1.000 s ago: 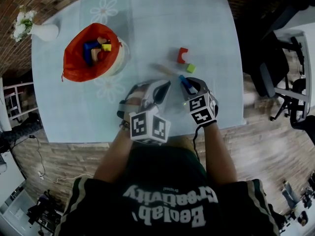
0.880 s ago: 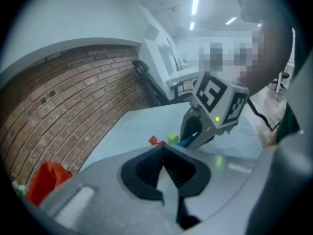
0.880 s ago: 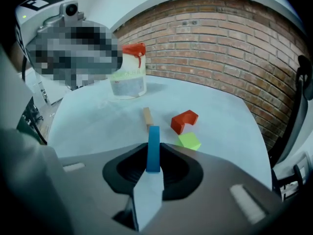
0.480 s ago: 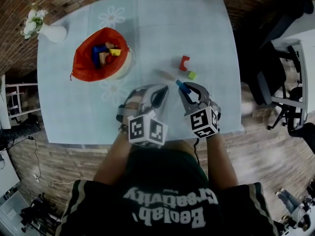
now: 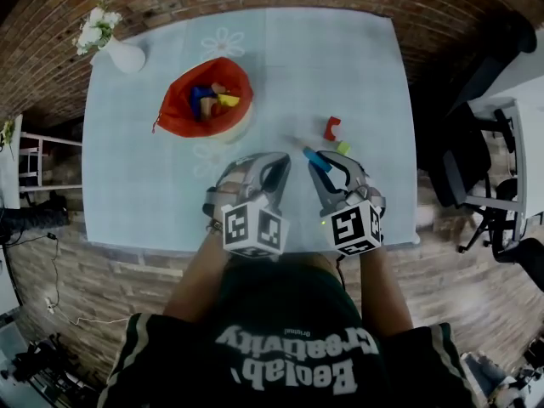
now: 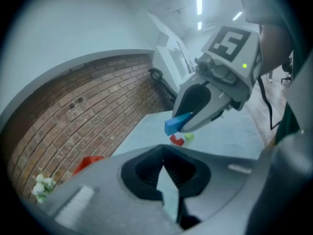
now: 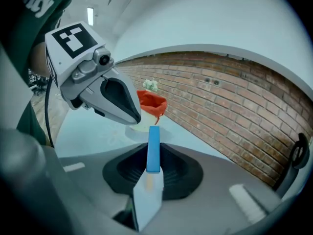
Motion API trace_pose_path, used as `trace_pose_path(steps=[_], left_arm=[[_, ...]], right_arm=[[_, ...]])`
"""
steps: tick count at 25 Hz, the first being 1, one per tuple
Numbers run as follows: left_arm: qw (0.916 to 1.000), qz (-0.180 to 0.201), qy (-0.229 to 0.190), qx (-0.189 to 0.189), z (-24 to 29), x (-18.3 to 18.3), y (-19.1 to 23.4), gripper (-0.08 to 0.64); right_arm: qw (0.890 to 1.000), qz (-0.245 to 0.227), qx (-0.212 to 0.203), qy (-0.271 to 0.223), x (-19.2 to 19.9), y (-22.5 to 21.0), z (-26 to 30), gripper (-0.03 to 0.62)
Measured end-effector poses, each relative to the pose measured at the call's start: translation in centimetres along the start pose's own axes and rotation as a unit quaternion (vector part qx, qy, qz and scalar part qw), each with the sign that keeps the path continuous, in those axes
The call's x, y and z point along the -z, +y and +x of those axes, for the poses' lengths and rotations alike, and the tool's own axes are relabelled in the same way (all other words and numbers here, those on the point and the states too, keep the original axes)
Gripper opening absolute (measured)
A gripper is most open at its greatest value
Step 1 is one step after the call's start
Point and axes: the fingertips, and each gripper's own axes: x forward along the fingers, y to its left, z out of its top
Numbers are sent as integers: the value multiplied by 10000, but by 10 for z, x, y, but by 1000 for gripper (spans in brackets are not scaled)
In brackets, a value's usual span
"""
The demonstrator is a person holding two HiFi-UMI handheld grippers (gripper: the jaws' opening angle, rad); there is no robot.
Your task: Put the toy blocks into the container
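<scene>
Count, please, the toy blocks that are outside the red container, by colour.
blue block: 1 (held)
red block: 1
green block: 1
pale block: 1
Total: 4

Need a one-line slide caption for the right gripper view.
Right gripper holding a blue block above the table, pointed toward the red container.

Left hand-held gripper (image 5: 281,161) closed, empty; right hand-held gripper (image 5: 318,161) clamped.
</scene>
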Motion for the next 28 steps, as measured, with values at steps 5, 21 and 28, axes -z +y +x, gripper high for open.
trace_pose_path(steps=[5, 21, 28], left_arm=[[9997, -36, -80, -211, -26, 3, 14, 5], [9975, -39, -112, -695, -69, 22, 62, 5], [9946, -225, 114, -1003, -86, 55, 94, 5]], right_arm=[[9992, -241, 134, -284, -43, 1, -13, 78], [9952, -657, 180, -704, -117, 17, 1, 78], [9932, -767, -77, -869, -145, 32, 34, 78]])
